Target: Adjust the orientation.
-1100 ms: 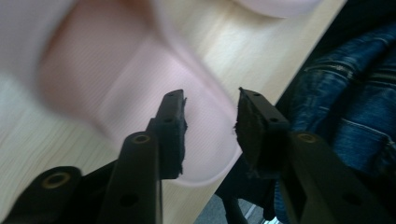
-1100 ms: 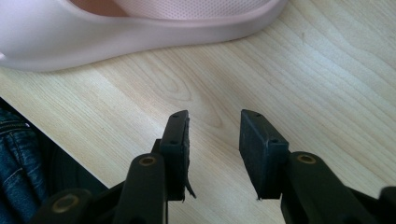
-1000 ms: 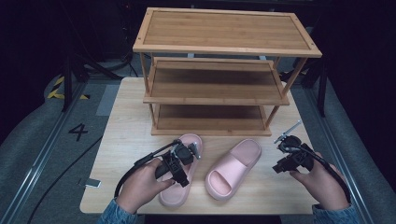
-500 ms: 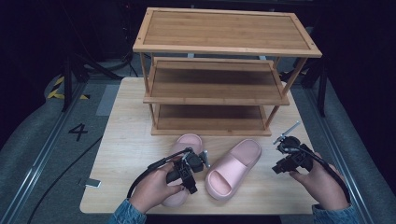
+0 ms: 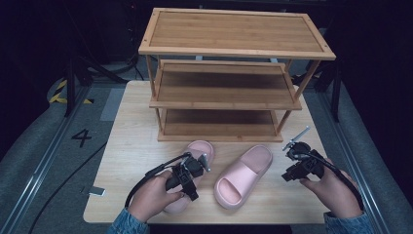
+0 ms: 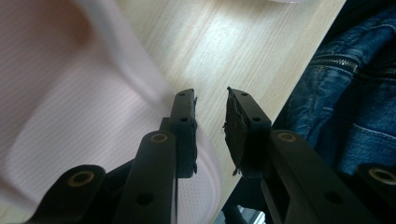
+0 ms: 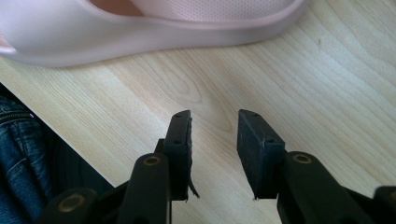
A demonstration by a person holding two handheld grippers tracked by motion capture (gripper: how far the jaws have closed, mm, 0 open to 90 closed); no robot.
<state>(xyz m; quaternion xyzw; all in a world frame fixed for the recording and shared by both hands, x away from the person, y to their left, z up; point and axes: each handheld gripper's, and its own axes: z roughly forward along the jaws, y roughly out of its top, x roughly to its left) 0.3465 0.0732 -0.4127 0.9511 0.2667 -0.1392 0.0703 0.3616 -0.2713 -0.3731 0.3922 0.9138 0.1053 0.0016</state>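
On the pale wooden worktop (image 5: 131,146), in front of a three-tier wooden shoe rack (image 5: 229,73), lie two pink slippers. The left slipper (image 5: 200,147) lies with its toe towards the rack and its heel end under the left hand-held gripper (image 5: 187,176), which the left hand (image 5: 151,197) holds over it. In the left gripper view the jaws stand a narrow gap apart at the slipper's rim (image 6: 140,70): one jaw is over the footbed, the other just outside over the worktop, and nothing is pressed between the pads. These jaws have just been closing, yet the rim is not gripped. The right slipper (image 5: 243,174) lies angled, just beside the left one, well clear of the right hand-held gripper (image 5: 298,168). That gripper hovers over bare wood near the worktop's right edge, jaws apart and empty, with the slipper's sole edge (image 7: 154,35) ahead of them.
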